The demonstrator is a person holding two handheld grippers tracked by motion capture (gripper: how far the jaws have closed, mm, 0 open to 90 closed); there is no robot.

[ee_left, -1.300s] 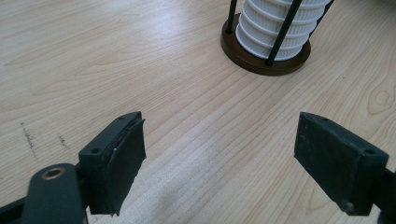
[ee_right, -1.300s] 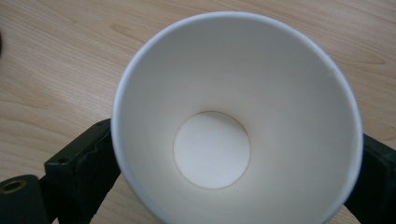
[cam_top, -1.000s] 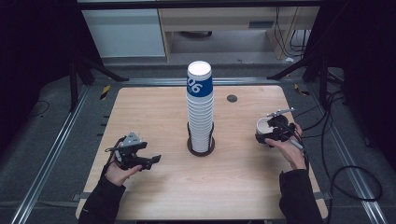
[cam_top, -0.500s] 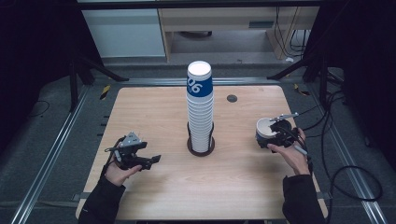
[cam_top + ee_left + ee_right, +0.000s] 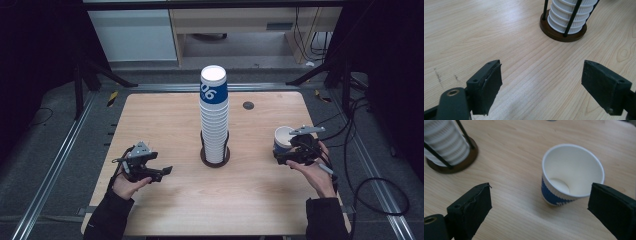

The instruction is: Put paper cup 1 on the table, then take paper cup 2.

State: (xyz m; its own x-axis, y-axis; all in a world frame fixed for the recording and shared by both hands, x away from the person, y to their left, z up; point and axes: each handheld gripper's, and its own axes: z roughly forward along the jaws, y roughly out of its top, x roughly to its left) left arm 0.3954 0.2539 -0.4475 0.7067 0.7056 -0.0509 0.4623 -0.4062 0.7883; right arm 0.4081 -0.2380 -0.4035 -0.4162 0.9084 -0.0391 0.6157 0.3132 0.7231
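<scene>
where the wooden table (image 5: 165, 120) fills the high view: tall stack of paper cups (image 5: 214, 117) upright at the middle, white with a blue band near the top, seated on a round dark base (image 5: 215, 159) with thin black rods rising beside it. small dark round spot (image 5: 248, 105) on the tabletop beyond and to the right of the stack.

single paper cup (image 5: 283, 139) upright on the table at the right side, white inside, blue print on its wall, well apart from the stack. right gripper (image 5: 292, 156) held just beside and behind that cup, gripped by the right hand (image 5: 315, 170). from the right gripper view: jaws spread wide, holding nothing, cup (image 5: 571, 175) standing free on the wood ahead, nearer the right-hand jaw; cannot tell whether that jaw touches it. stack base (image 5: 454, 162) at upper left of that view.

left gripper (image 5: 159, 172) low over the table at the left, held by the left hand (image 5: 127, 182), pointed toward the stack. from the left gripper view: jaws wide apart, empty, bare wood between them, stack (image 5: 571, 15) and its base (image 5: 562, 33) farther ahead.
</scene>
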